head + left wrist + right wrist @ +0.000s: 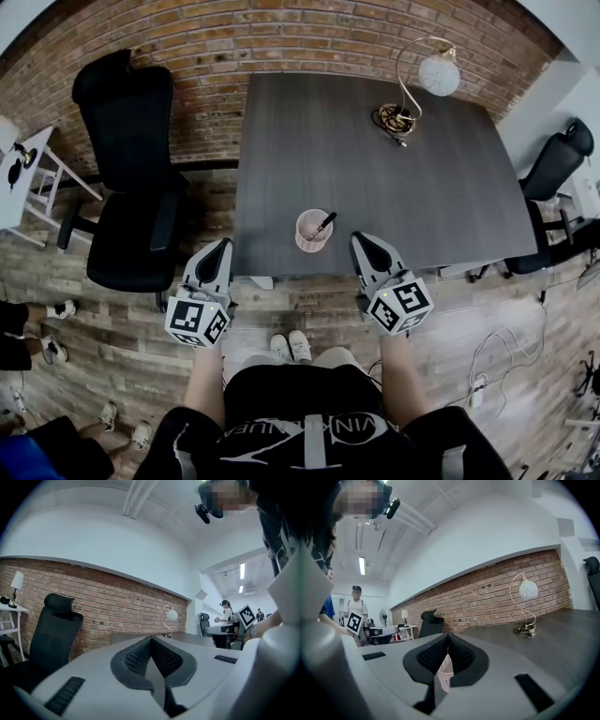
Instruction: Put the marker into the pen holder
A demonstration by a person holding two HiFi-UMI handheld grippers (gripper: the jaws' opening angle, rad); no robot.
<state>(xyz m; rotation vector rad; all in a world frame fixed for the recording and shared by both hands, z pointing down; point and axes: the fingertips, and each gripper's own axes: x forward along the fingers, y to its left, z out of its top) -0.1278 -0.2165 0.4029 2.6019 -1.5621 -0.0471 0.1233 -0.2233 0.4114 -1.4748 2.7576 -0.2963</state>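
Black marker [323, 223] stands tilted inside the round pink mesh pen holder [309, 236], near the front edge of the dark grey table [375, 159]. The left gripper [225, 245] and the right gripper [359, 238] are near it, 1 on each side, both closed tight and holding nothing.

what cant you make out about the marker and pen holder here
- The marker, lower end: head view, hidden inside the pen holder; its cap is too small to tell.
- The pen holder, right gripper view: only a sliver shows past the shut right gripper.
- Left gripper view: neither shows above the left gripper.
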